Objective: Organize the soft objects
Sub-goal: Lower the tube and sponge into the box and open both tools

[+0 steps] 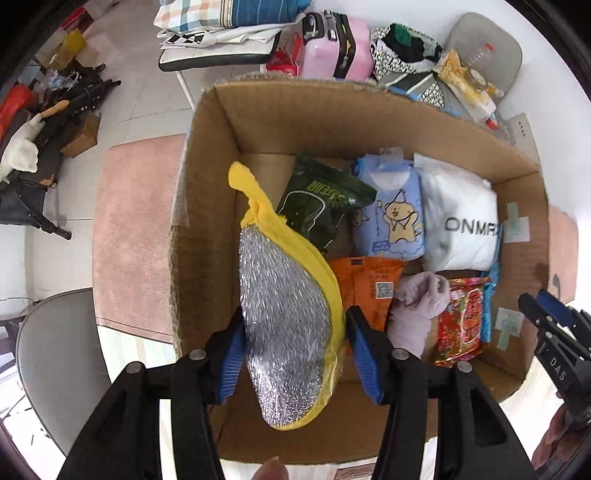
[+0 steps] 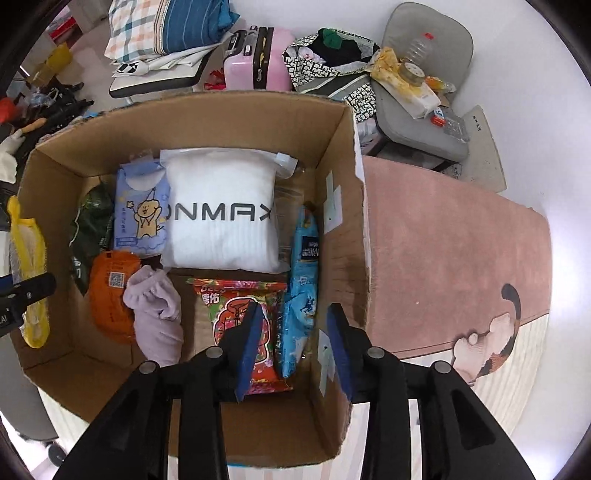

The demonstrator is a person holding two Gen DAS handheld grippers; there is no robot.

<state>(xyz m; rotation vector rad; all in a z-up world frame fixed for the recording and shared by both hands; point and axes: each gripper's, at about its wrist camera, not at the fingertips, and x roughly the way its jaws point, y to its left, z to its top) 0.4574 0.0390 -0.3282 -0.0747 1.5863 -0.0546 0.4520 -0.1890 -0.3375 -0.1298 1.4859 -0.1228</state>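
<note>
My left gripper [image 1: 295,350] is shut on a yellow cloth mitt with a silver sparkly face [image 1: 284,325] and holds it over the left part of an open cardboard box [image 1: 207,155]. The mitt also shows at the left edge of the right wrist view [image 2: 26,251]. In the box lie a white ONMAX pack [image 2: 221,218], a blue baby-clothes pack [image 2: 142,214], a dark green bag [image 1: 321,199], an orange bag [image 2: 110,291], a lilac sock [image 2: 157,317], a red snack bag [image 2: 236,310] and a blue bag [image 2: 301,288]. My right gripper [image 2: 295,343] is open and empty above the box's right wall.
The box stands on a pink rug [image 2: 443,258]. Behind it are a pink suitcase [image 2: 258,55], a chair with folded bedding [image 2: 159,33], a patterned bag [image 2: 332,62] and a grey seat with a bottle [image 2: 421,48]. A grey chair [image 1: 55,362] is at the left.
</note>
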